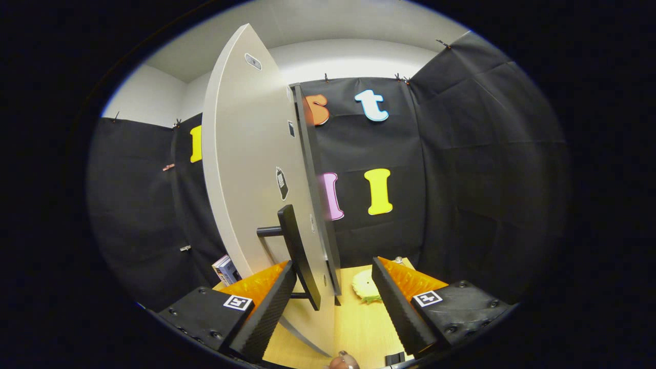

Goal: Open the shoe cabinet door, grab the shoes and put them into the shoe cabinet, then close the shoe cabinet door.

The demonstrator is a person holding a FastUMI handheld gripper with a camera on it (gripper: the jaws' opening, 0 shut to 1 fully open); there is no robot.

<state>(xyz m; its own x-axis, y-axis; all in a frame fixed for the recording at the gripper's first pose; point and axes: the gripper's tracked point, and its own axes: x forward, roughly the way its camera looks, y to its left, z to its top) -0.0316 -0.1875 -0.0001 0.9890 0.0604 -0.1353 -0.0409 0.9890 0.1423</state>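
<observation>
- The shoe cabinet door [246,174] is a tall, pale, flat panel standing nearly edge-on just ahead of the fingers, swung well out from the cabinet; its dark outer edge [315,195] runs down toward the counter [359,328].
- A dark bar handle [297,251] stands off the door's face on two short posts, low on the panel and just above the left finger.
- My judgement: the door is stiff and fairly light and will turn freely on its hinges, so it needs guiding more than force. The handle is the firm place to take hold; the smooth face would likely slip under the pads.
- The jaws [333,302] are spread wide with nothing clamped. The door's lower edge and the handle's lower end sit in the gap, close to the left finger; I cannot tell whether that finger touches either.
- No shoes can be made out. A pale, round, frilled thing [366,287] lies on the counter beyond the fingers, too small to name.
- A small boxed item [225,269] stands on the counter behind the door, on the left-finger side.
- Black cloth forms the booth wall [461,179] behind everything.
</observation>
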